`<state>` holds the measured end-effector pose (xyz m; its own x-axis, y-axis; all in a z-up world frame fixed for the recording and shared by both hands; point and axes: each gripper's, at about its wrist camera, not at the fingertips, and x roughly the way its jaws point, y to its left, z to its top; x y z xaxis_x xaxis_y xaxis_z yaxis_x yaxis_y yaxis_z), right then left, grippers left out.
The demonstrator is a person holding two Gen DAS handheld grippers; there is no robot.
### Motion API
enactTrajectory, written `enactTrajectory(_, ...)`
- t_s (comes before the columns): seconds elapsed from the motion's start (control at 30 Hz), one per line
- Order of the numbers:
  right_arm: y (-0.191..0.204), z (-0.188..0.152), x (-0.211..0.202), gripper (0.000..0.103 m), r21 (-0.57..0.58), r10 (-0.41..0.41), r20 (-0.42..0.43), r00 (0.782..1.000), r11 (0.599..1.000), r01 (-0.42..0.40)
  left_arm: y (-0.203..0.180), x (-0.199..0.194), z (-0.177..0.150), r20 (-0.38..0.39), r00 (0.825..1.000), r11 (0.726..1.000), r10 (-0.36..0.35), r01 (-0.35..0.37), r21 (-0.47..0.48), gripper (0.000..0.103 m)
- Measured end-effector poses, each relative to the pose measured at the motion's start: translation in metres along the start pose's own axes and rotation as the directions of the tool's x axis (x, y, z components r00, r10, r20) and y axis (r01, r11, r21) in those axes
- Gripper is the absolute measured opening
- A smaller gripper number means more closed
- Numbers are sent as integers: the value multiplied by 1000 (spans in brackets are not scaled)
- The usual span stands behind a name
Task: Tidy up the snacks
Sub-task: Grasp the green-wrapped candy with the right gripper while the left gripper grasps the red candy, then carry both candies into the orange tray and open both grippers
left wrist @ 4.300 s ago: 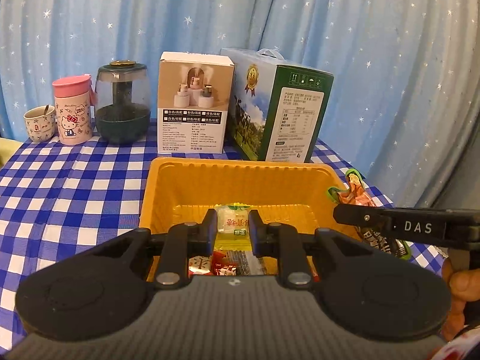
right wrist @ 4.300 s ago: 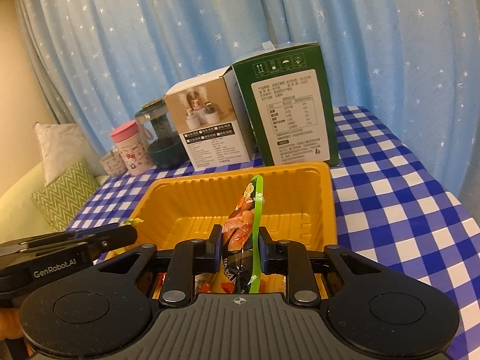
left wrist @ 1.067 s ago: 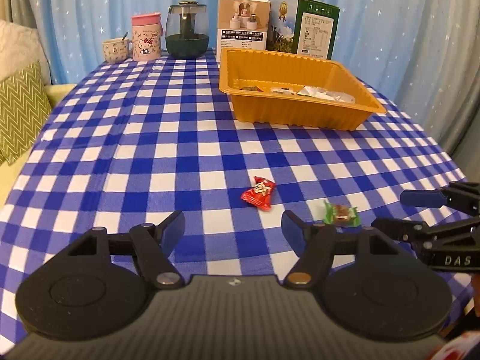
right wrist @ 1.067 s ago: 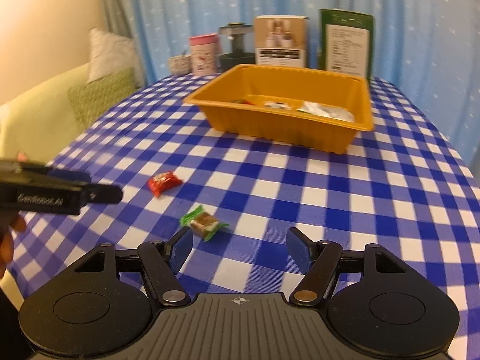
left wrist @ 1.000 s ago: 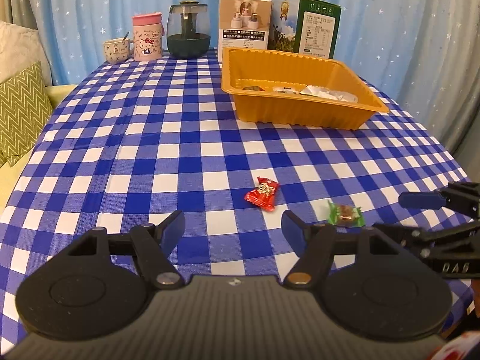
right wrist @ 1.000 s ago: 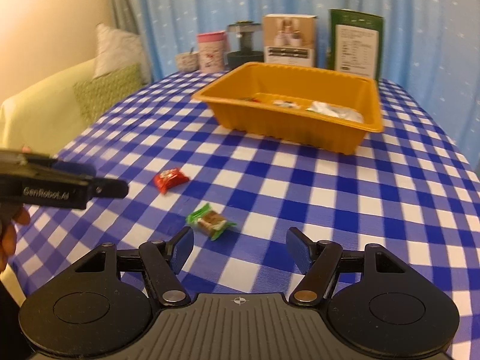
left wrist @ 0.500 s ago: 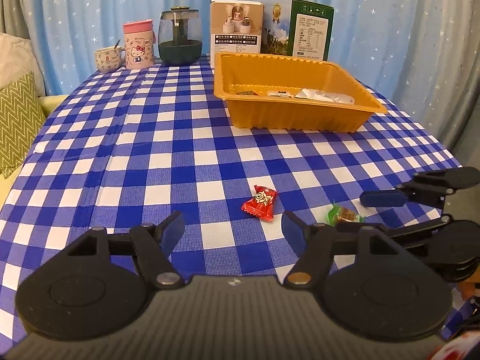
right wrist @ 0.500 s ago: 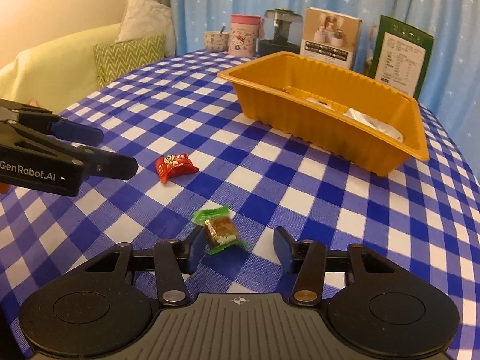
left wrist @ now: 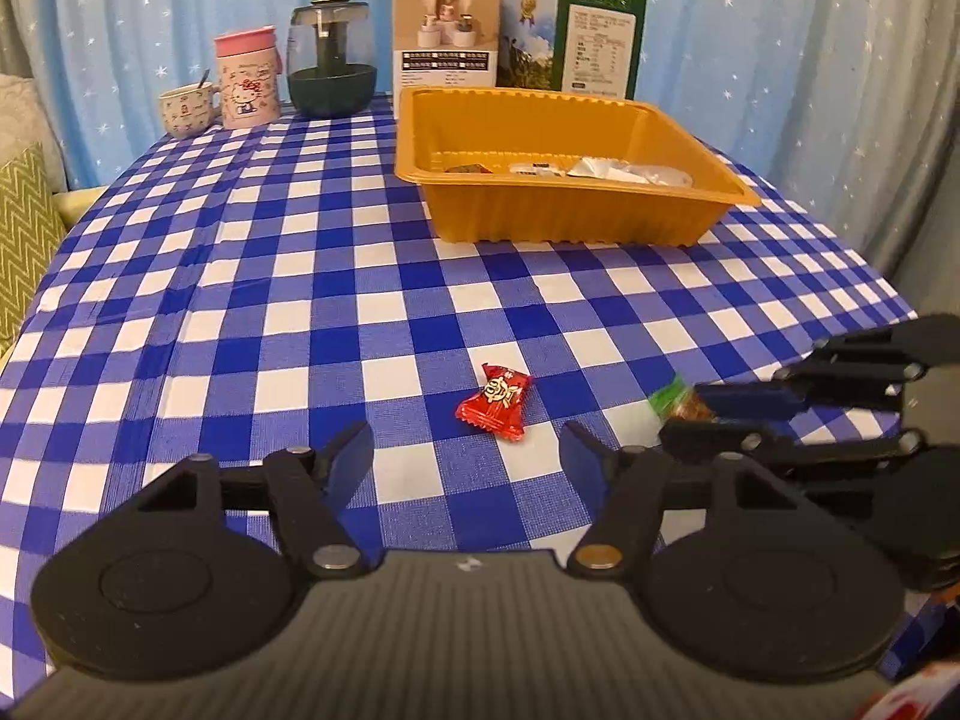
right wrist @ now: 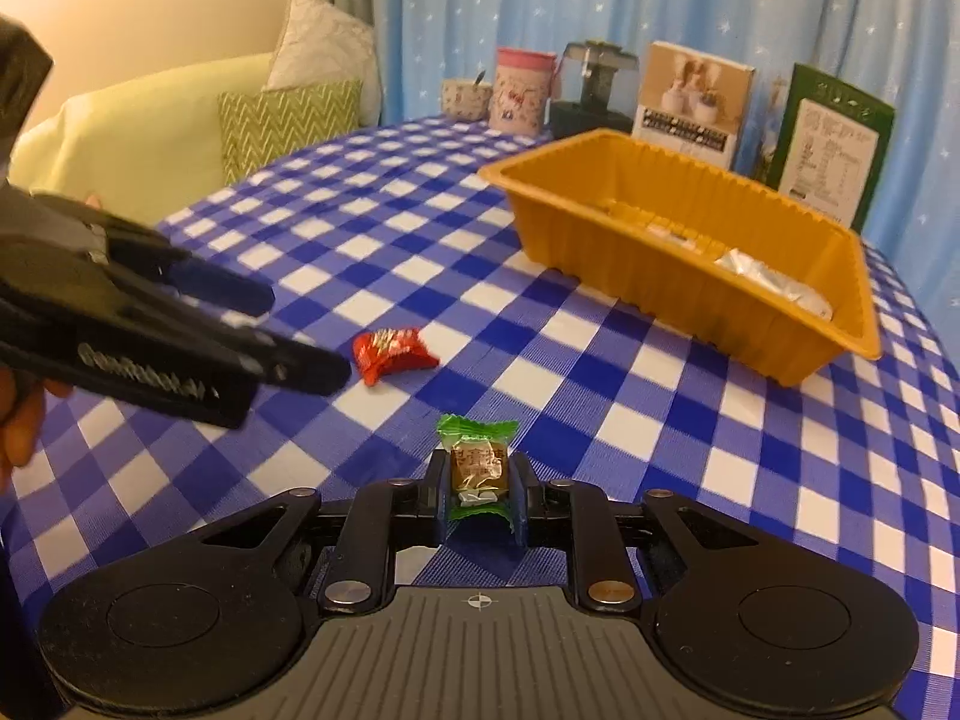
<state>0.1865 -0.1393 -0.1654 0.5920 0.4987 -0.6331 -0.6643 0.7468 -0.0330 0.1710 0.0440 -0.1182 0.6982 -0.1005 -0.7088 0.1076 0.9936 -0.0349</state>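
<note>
A green-wrapped candy (right wrist: 477,462) lies on the blue checked tablecloth with my right gripper (right wrist: 478,480) shut on it, its pads pressing both sides. In the left wrist view the same candy (left wrist: 672,393) peeks out from between the right gripper's (left wrist: 708,417) fingers. A red-wrapped candy (left wrist: 495,399) lies loose just ahead of my left gripper (left wrist: 465,441). Its jaws are closing, stand apart and touch nothing. From the right wrist view, the left gripper (right wrist: 300,336) hovers left of the red candy (right wrist: 390,351). Further back, the orange tray (left wrist: 570,222) holds several wrapped snacks.
Along the table's far edge stand a small mug (left wrist: 186,111), a pink tumbler (left wrist: 247,84), a dark jar (left wrist: 331,60), a white box (left wrist: 445,33) and a green box (left wrist: 570,39). A sofa with cushions (right wrist: 288,120) borders the left side. A blue starred curtain hangs behind.
The right gripper came down over the green candy and shut on it. The left gripper hardly moved; its jaws narrowed slightly near the red candy.
</note>
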Motion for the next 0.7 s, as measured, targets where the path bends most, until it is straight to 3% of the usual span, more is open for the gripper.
enactTrajectory(0.23,-22,2,-10,20,111,-74,13,997,991,72,-13,18,9,-11,1000,994,0,1,106,60)
enactTrajectory(0.5,-36,1,-16,20,169,-98,6,995,981,96,-17,43,19,-55,998,989,-15,23,148,35)
enactTrajectory(0.7,-38,0,-17,20,185,-101,7,995,978,99,-18,46,19,-65,997,989,-36,45,141,24)
